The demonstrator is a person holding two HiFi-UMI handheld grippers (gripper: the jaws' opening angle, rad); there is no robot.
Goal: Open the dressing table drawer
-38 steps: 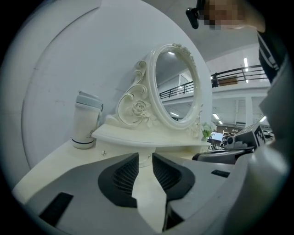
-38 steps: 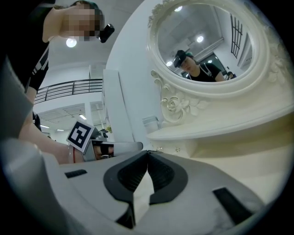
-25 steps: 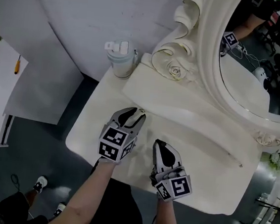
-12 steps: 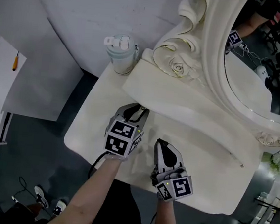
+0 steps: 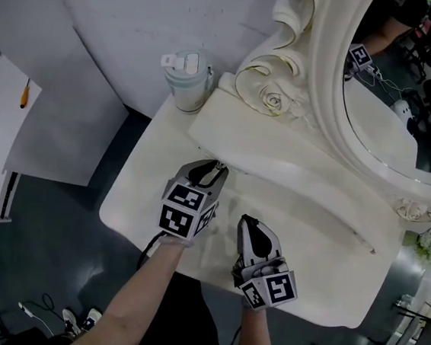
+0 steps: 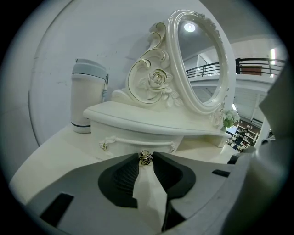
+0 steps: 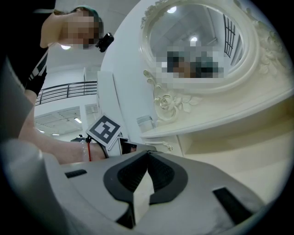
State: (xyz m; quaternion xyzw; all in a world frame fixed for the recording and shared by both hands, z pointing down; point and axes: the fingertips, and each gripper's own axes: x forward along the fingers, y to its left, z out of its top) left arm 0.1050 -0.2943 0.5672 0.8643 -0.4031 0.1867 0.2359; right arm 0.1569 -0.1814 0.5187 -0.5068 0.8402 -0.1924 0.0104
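The cream dressing table (image 5: 321,256) carries a raised shelf with a shallow drawer (image 6: 124,131) in its front. A small brass knob (image 6: 145,157) sticks out of the drawer's middle. My left gripper (image 6: 145,156) points at the drawer front, and the knob sits right between its fingertips while the jaws are closing. In the head view the left gripper (image 5: 214,168) reaches the shelf's front edge. My right gripper (image 5: 245,221) rests just to its right over the tabletop, shut and empty. In the right gripper view the right gripper's (image 7: 148,152) tips meet.
A pale lidded tumbler (image 5: 187,81) stands at the table's back left corner. The ornate oval mirror (image 5: 390,110) rises behind the shelf, and white flowers (image 5: 430,244) sit at the far right. A white cabinet (image 5: 5,130) stands on the floor to the left.
The left gripper's jaws have narrowed round the drawer knob, and the gripper tipped slightly. The right gripper has stayed where it was.
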